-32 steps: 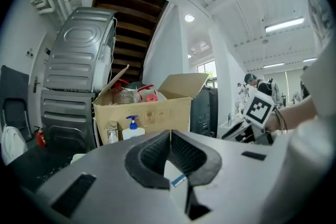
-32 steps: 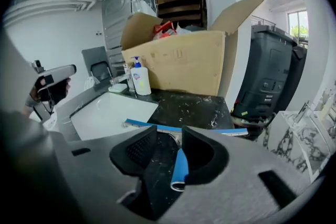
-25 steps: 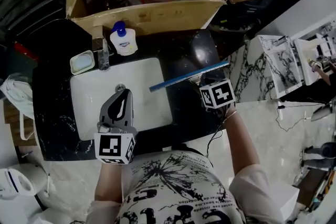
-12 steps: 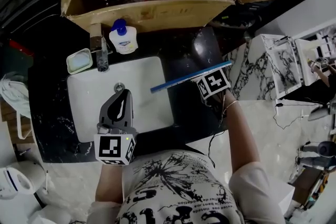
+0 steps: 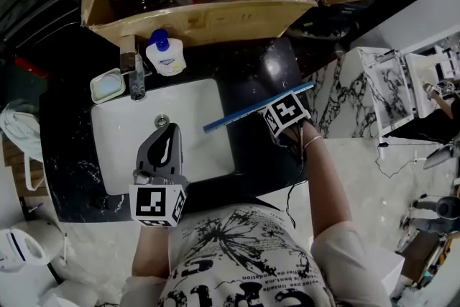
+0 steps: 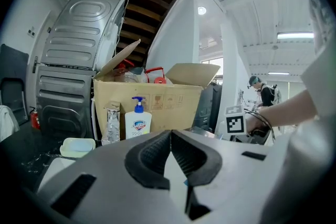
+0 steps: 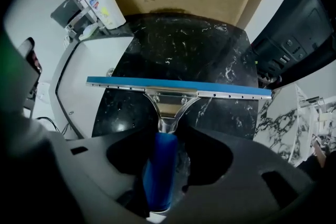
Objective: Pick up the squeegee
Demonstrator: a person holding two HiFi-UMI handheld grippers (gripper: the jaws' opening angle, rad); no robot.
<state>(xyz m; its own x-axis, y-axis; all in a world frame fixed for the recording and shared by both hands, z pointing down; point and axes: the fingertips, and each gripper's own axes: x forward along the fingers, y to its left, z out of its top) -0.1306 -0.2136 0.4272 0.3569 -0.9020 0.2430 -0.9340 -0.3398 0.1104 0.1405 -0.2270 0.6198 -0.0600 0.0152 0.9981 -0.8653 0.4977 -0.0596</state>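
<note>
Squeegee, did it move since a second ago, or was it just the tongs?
The right tongs moved forward, closer to the blade, and are now shut on the blue handle of the squeegee. The squeegee itself barely shifted; its end over the sink swung a little toward the person. The left tongs stayed shut above the sink, and the soap bottle stayed put.

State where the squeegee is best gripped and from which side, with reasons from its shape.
Grip the squeegee by its round blue handle, coming from the end opposite the wide, thin blade. The right gripper holds it so, jaws closed on the handle.
</note>
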